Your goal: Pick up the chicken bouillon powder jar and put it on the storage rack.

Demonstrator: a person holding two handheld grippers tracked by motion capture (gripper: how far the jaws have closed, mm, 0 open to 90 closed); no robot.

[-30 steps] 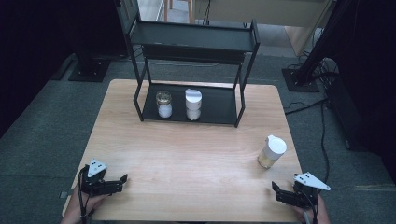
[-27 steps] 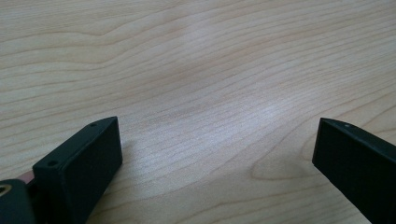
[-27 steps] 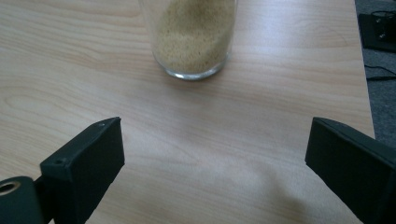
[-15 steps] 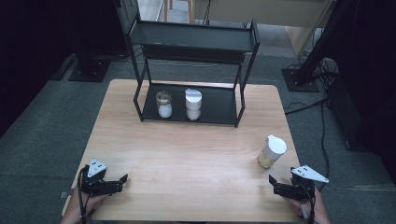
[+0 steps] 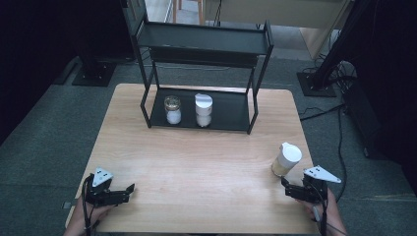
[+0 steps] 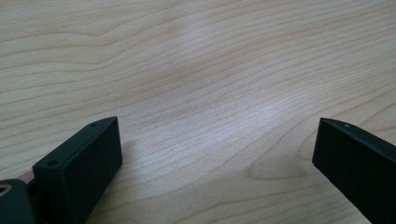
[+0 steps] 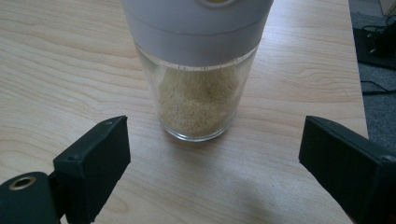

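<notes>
Step in hand, judged: approach to the clear glass jar with white lid and yellowish grains (image 7: 198, 70), upright near the right edge of the light wooden tabletop (image 5: 196, 162). Right hand-held gripper (image 7: 212, 154) just short of it, jaws wide, closing a little, nothing between. Left hand-held gripper (image 6: 215, 154) open, empty. Next: forward, around the glass.

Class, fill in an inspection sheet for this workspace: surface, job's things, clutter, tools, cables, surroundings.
Surface: wooden table, bare in front.
Job's things: jar of yellowish grains, white lid, upright near the right edge.
Clutter: black rack at the back; two jars on its lower shelf.
Tools: left tool open over bare wood; right tool open, jaws just been closing, short of the jar.
Cables: cable on the floor at right.
Surroundings: grey carpet.
</notes>
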